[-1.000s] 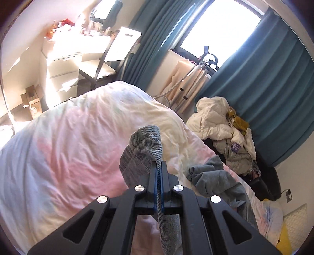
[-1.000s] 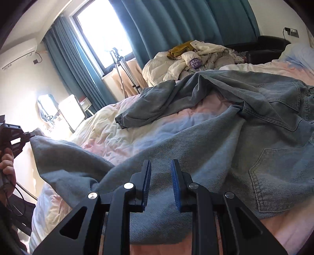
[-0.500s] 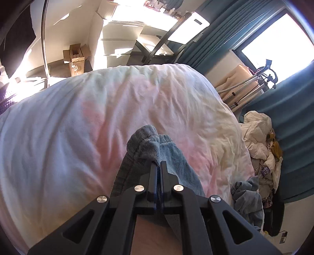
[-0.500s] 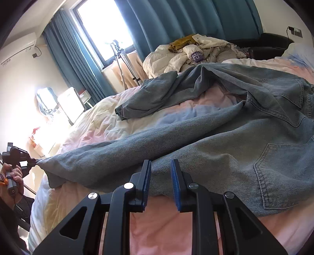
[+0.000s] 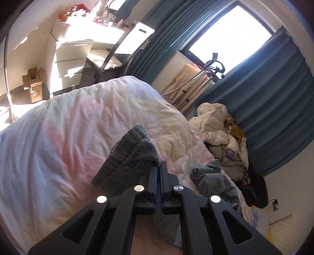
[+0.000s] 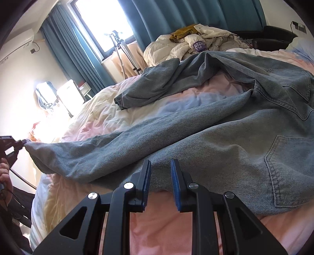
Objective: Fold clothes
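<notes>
On the bed (image 6: 176,231), over its pastel pink-and-cream duvet, a pair of light blue jeans (image 6: 225,149) lies spread out with the seat and back pockets toward the right side of the mattress. One leg runs leftward to the bed's left edge, where the left gripper (image 5: 158,166) has it by the hem; in the right wrist view that gripper (image 6: 20,144) shows small at the far left, and the leg hangs in a shallow sag from it back to the mattress. Its jaws are pressed fully together on the folded denim cuff, which bunches up over the fingertips. The other leg lies crumpled farther back, toward the bed's far edge. The right gripper (image 6: 160,166) hovers at the near edge, just in front of the jeans' waist area, its blue-padded jaws a narrow gap apart with nothing between them. Beyond the far edge sits a heap of pale clothing (image 6: 192,45) before teal curtains (image 6: 182,17), beside a tripod (image 6: 119,51) at the window.
</notes>
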Motion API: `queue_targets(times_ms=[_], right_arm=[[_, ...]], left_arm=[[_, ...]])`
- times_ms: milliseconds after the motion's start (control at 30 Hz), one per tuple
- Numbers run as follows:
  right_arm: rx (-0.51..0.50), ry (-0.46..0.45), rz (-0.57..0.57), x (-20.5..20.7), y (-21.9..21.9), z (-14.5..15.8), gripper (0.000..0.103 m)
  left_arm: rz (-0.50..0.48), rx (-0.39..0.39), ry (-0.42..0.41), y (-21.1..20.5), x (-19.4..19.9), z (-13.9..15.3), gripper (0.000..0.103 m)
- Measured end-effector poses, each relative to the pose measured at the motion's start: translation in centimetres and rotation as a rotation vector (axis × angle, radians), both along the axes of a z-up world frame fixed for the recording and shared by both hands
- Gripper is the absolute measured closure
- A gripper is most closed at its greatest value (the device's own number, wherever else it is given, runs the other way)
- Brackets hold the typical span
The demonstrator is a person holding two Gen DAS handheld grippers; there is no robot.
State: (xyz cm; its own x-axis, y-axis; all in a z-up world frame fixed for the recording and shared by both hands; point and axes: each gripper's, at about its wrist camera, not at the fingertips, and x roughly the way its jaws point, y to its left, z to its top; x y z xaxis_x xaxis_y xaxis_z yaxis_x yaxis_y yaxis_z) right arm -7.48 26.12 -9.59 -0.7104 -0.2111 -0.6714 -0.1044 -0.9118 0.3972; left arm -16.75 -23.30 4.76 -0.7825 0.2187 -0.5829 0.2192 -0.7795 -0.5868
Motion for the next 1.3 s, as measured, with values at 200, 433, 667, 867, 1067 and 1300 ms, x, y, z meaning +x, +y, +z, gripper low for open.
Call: queue_targets(times_ms=[200,433,667,867,1067,1300], right_arm=[[-0.019,0.012,-0.001,0.8,0.4,0.8,0.083],[-0.072,0.005,-0.021,1.9,1.9,1.4,0.083],[-0.197,0.021,-0.081,5.4,6.8,3.8,0.083],[-0.257,0.063,-0.266,11.2,16.4,7.5,0.083],[-0.372,-0.087,-0.52,16.6,27.0,5.2,0.037],[-0.822,-0.217,-0.563,15.7,30.8,-5.1,0.034]], left_arm=[[-0.068,-0.035,0.07,2.5,5.3,3.4,0.101],[0.041,0.008,-0.035,-0.7,9.7,-3.0,0.101],[0.119,0.164,-0.075,-4.3,11.7,-9.9,0.101],[0.112,0.079,-0.129,-3.9,10.6,-11.4,0.101],[0.121,0.039,-0.182,-4.0,9.8,-12.6,0.101],[0.157,0.137,-0.22,-5.7,8.7,-15.0,0.101]])
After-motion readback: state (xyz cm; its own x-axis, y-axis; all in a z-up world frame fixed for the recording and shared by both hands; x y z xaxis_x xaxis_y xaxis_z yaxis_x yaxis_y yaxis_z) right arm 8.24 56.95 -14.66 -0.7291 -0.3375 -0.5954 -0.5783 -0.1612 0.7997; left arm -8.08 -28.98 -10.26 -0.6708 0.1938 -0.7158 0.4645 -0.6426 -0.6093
